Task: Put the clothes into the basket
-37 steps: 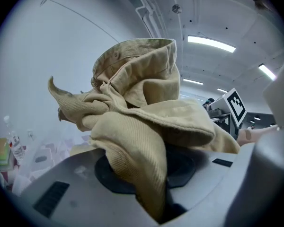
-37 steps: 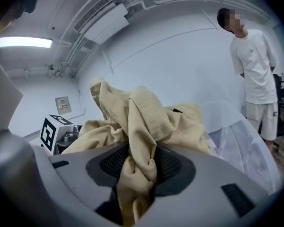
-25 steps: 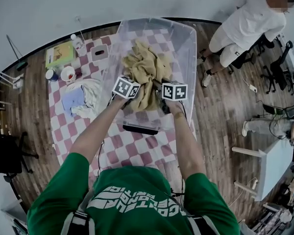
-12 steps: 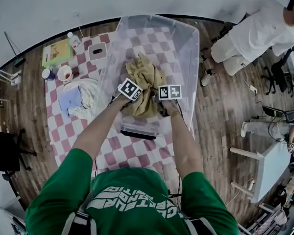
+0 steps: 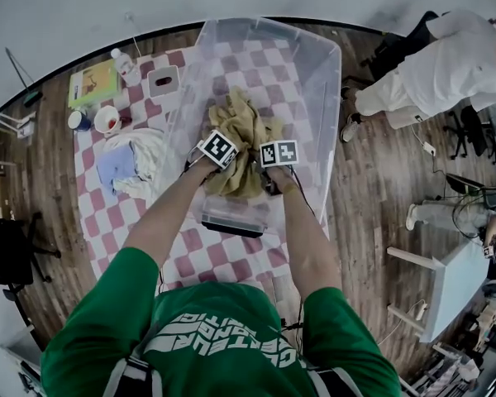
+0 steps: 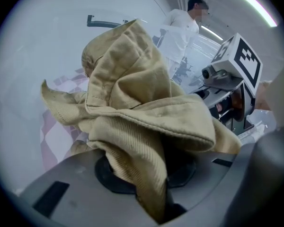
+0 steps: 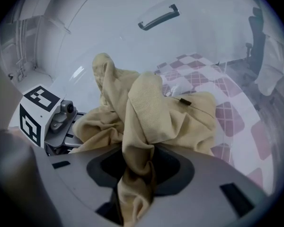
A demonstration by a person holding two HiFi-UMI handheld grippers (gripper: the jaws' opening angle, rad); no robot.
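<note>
The clear basket (image 5: 331, 56) has the tan garment (image 5: 244, 126) hanging down inside it, not let go yet, I'd say. A white and blue pile (image 5: 136, 168) is left on the checkered mat (image 5: 190, 255) beside it. My left gripper (image 6: 151, 183) and right gripper (image 7: 135, 183) are both nearly closed, each pinching a tan fold.

Both arms stretched out front, left tool (image 6: 154, 193) and right tool (image 7: 132, 190) pretty much side by side, each clamped on a fold of tan cloth (image 5: 244, 122).
</note>
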